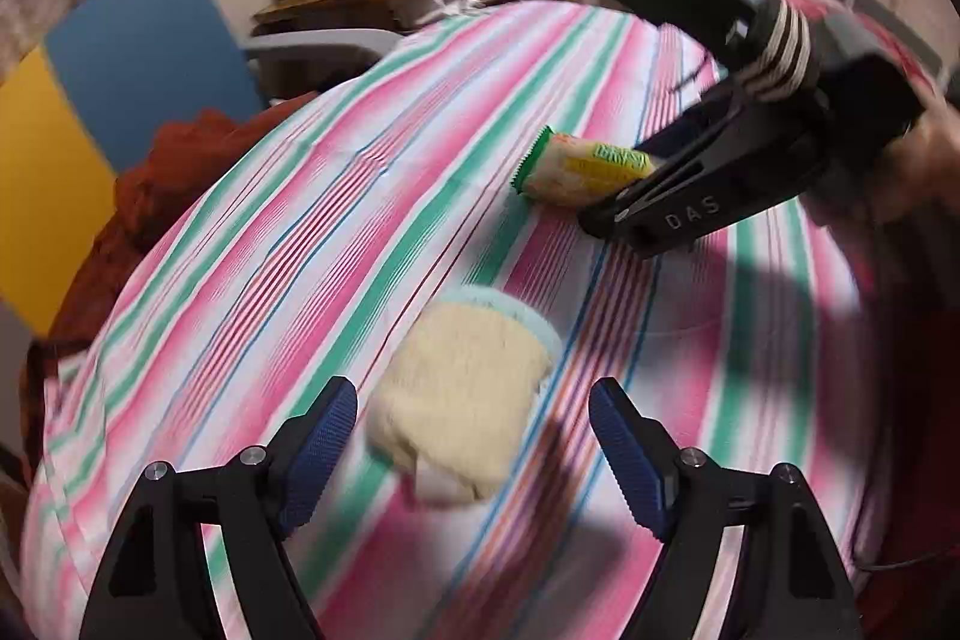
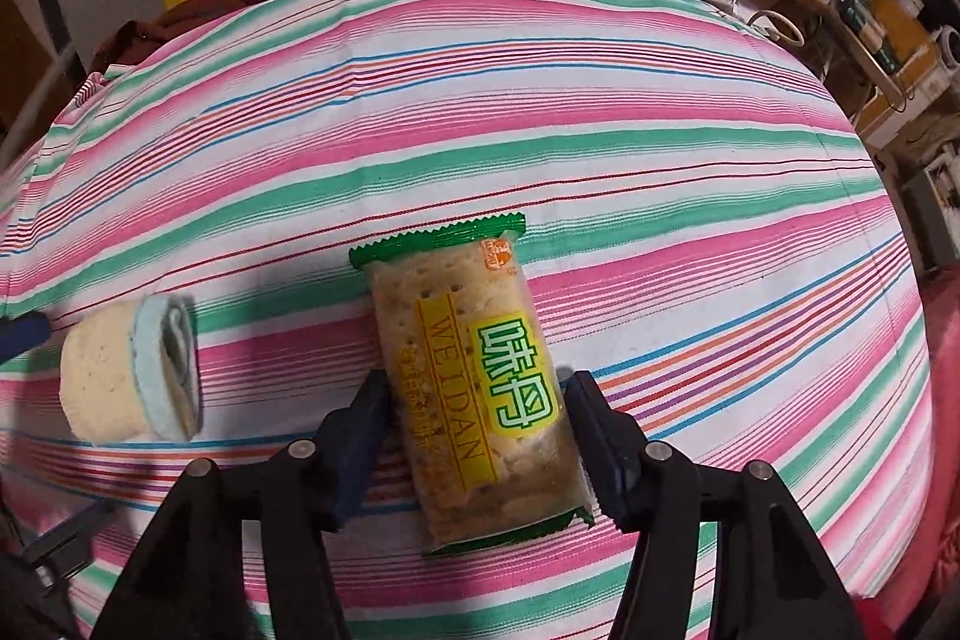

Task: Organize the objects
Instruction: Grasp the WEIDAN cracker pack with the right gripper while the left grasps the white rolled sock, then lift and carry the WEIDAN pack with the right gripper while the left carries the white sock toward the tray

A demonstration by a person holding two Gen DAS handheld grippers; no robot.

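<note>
**Cracker pack between right fingers, sock roll ahead of left**

A striped cloth (image 2: 600,112) in pink, green and white covers the counter. The right hand-held gripper (image 2: 474,436) has its two fingers on either side of a clear cracker packet (image 2: 480,382) with green sealed ends and a yellow label. The pads sit right at the packet's sides, but firm contact cannot be told. The packet lies lengthwise along the fingers, resting on the cloth.

The left hand-held gripper (image 1: 474,436) is spread wide, holding nothing. A cream rolled sock (image 1: 462,400) with a pale blue cuff lies on the cloth just ahead, between its fingertips without touching them. The sock sits near the packet's left.
</note>
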